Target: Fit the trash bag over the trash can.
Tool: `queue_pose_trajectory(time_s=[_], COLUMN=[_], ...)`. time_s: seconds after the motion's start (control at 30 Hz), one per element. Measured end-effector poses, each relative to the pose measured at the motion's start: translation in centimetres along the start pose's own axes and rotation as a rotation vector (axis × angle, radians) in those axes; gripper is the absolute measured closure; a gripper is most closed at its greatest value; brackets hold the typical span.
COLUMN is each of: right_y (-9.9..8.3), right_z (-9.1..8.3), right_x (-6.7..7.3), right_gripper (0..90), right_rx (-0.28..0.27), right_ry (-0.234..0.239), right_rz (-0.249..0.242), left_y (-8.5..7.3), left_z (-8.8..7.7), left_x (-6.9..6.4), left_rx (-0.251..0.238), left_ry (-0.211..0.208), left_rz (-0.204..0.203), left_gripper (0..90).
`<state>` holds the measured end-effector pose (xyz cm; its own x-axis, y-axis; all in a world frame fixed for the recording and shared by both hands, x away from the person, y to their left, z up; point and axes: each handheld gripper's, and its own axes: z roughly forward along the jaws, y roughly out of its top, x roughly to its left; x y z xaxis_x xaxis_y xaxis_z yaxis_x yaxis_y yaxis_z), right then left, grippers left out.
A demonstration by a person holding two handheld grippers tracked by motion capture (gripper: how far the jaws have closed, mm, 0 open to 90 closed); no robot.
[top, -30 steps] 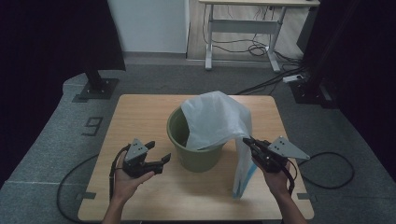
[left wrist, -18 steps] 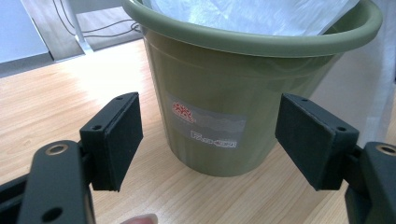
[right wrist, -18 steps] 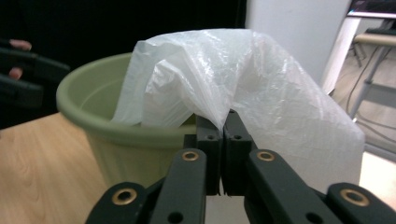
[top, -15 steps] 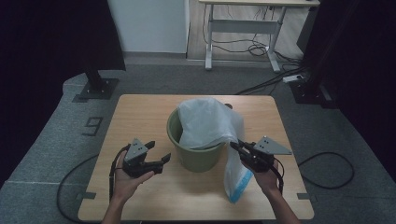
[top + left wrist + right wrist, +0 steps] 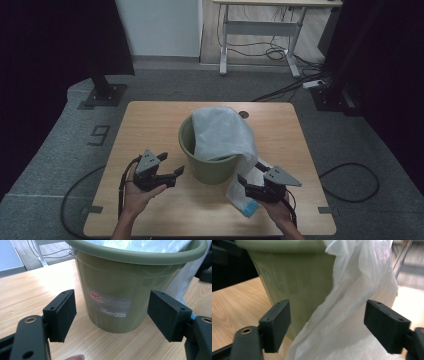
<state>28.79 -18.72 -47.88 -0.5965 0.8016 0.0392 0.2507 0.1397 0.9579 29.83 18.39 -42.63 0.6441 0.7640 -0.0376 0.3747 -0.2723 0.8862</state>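
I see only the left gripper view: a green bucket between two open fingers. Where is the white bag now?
Observer: The bag sits in the bucket and hangs over its rim on the right gripper's side, down to the table.
Operator: Is the right gripper holding it?
Observer: No. The right gripper has just been opening; the bag lies between its fingers, but the pads stand clear of it.
Operator: Does the bag end have any mark?
Observer: Yes, in the high view its lower end shows a blue patch on the table beside that gripper.
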Motion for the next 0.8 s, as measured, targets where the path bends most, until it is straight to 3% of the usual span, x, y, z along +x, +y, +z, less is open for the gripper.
queue_pose_trajectory(time_s=[0.27, 0.43, 0.6, 0.7, 0.8], right_y=[-2.0, -2.4, -2.7, -2.5, -2.1], right_z=[1.4, 2.1, 3.1, 3.2, 2.8], right_x=[-0.4, -0.4, -0.7, -0.9, -1.3], right_gripper=[19.4, 28.3, 52.9, 71.4, 83.1], right_rx=[0.057, 0.073, 0.094, 0.087, 0.080], right_ry=[-0.005, 0.010, 0.048, 0.022, 0.008], right_rz=[0.097, 0.121, 0.138, 0.098, 0.076], left_y=[-0.1, -0.4, -0.6, -0.6, -0.5], left_z=[0.0, 0.3, 0.4, 0.3, 0.0], left_x=[0.0, -0.1, -0.1, -0.1, -0.1], left_rx=[0.005, 0.009, 0.015, 0.012, 0.004], left_ry=[0.001, -0.002, -0.003, -0.004, -0.003], left_rz=[0.000, -0.001, 0.001, 0.001, 0.001], left_gripper=[22.8, 22.8, 22.8, 22.8, 22.9])
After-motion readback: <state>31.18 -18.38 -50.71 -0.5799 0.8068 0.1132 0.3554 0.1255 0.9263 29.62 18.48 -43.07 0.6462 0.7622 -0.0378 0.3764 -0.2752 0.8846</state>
